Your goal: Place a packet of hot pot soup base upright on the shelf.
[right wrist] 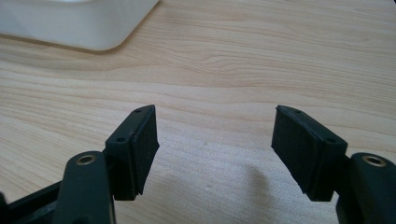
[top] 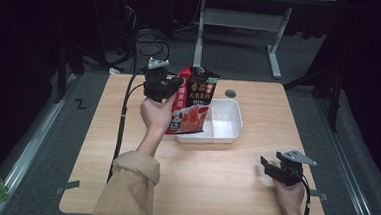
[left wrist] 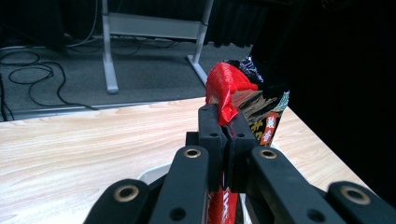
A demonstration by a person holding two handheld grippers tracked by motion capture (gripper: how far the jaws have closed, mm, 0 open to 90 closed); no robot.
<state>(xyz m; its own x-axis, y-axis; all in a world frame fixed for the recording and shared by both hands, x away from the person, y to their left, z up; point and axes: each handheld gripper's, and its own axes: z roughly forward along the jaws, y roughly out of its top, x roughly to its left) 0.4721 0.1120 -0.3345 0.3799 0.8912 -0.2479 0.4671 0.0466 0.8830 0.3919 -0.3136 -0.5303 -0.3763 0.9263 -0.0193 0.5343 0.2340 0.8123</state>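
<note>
Snack bag, red and black, is pinched at its upper left edge by the left gripper, jaws clamped tight on the crinkled red film. It's held upright over the near-left part of a white tray, with the bag's bottom end down at the tray's left rim; whether it's actually touching the tray can't be made out from the high view. In the left gripper view the bag is seen sticking up just past the left gripper, and most of the lower half is blocked by the gripper's own black body. Only a bit of the tray is caught below the jaws there.

Writing-wise: large white Chinese characters are printed down the black front, plus a small green patch at the top corner, but none of it can be properly read at this size. A few yellow characters show in the left gripper view, also too blurry.

The right gripper is held low over the wooden table, well off to the right of the left gripper and nearer the person, jaws spread wide with nothing between them. In the right gripper view, bare wood is seen between the right gripper pads, and a tray corner is cut off at the top left.
</note>
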